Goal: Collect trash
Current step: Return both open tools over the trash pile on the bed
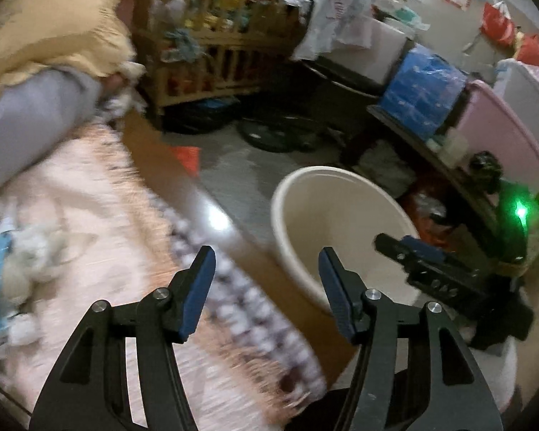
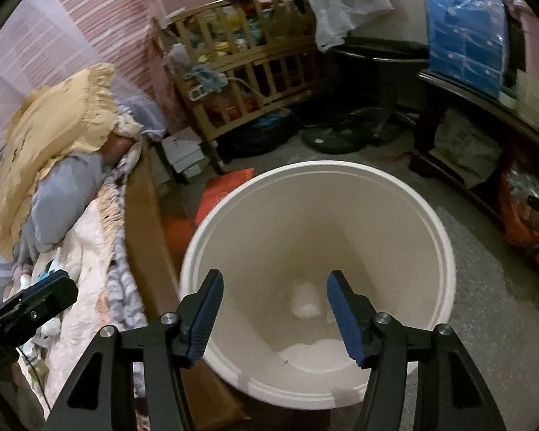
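The right gripper (image 2: 275, 307) hangs over the white bucket (image 2: 445, 251) that fills the lower middle of its view, jaws spread with nothing between them. A small pale scrap of trash (image 2: 305, 301) lies at the bottom of the bucket, seen in the gap between the fingers. The left gripper (image 1: 266, 287) is spread and empty too, poised at the bottom of its frame over the edge of the bed (image 1: 90, 215), with the bucket just to its right. At the left edge of that view, on the bedding, sits a blurred heap of pale and blue bits (image 1: 7, 262), which I take for more trash, though the blur makes it hard to tell.

From here the risk seems to be the left gripper pinching blanket along with the scraps and dragging bedding toward the bucket. The two grippers are also close together near the rim, so a hasty swing could knock them together or tip the bucket.
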Motion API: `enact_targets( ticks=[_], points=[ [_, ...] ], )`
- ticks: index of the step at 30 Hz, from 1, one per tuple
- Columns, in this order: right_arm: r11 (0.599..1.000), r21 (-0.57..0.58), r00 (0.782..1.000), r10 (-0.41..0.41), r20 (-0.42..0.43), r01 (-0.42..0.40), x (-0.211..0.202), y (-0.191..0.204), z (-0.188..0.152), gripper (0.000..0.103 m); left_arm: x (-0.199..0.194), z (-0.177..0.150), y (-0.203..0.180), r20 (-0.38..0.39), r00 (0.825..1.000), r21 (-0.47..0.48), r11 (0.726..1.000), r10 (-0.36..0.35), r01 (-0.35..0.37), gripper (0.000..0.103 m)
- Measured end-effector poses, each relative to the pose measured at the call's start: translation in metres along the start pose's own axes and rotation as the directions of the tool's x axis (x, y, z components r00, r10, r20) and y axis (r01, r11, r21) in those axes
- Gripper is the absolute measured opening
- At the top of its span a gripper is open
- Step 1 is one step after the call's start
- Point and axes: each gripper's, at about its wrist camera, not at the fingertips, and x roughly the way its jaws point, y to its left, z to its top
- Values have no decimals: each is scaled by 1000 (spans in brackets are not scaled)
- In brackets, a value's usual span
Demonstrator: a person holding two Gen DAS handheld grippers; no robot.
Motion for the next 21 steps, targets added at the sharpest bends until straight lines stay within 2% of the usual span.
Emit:
enact_targets(
  ticks=[3, 11, 17, 21],
  points=[
    [999, -21, 1000, 24, -7, -24, -1, 14, -4, 59, -12, -10, 14, 11, 998, -1, 998, 64, -64, 58],
    [990, -100, 994, 101, -29, -103, -5, 63, -18, 61, -50, -38, 49, 37, 984, -25, 984, 175, -174, 58],
    [967, -174, 981, 176, -78, -187, -4, 110, -31, 65, -81, -59, 77, 39, 971, -70, 970, 234, -231, 58],
    [938, -228, 962, 236, -139, -263, 2, 147, -45, 65, -101, -79, 100, 20, 961, -98, 957, 277, -274, 58]
  ],
)
